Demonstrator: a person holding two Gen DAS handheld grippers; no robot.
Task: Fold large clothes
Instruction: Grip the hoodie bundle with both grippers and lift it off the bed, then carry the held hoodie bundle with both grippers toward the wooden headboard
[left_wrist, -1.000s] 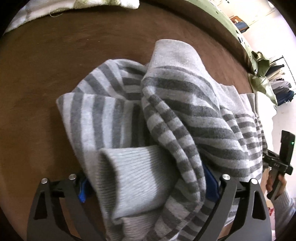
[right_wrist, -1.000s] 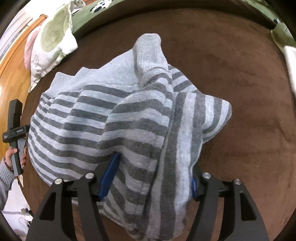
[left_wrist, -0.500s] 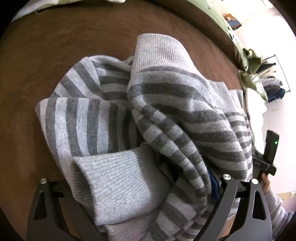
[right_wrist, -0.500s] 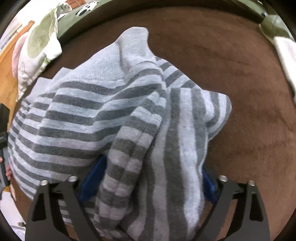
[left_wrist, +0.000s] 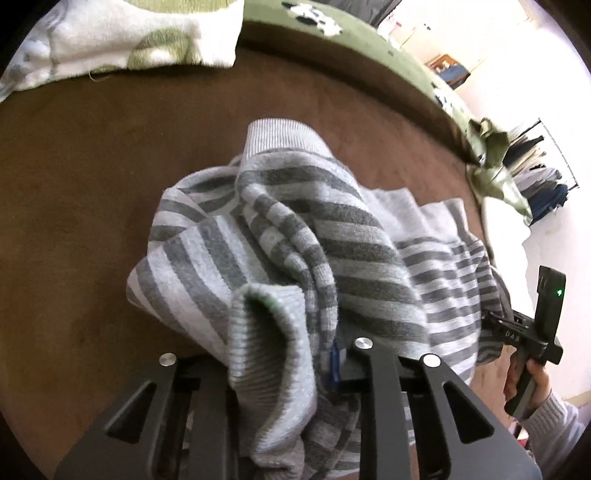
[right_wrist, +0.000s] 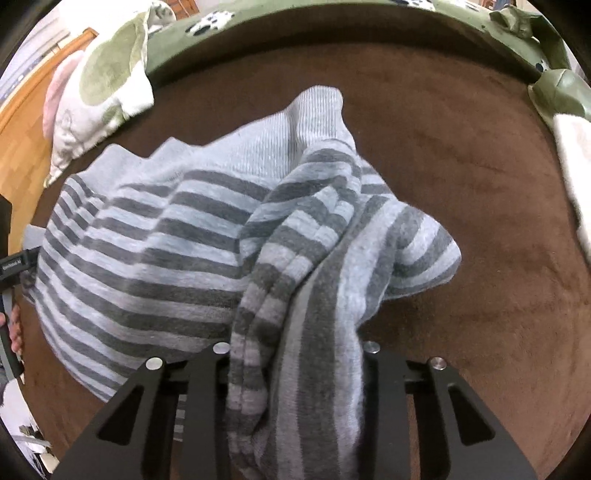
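On brown surface (right_wrist: 480, 166): striped sweater (right_wrist: 155, 240) lying bunched, centre.
Left gripper (left_wrist: 280, 354): jaws just closing; you are clamping a ribbed cuff.
Right gripper (right_wrist: 295, 350): jaws just closing; you are clamping striped cloth.
Progress: early; no neat folds showing yet.

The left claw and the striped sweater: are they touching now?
Touching. The left wrist view shows the left claw, whose jaws have just been closing, pinching the ribbed edge of the striped sweater between its fingers.
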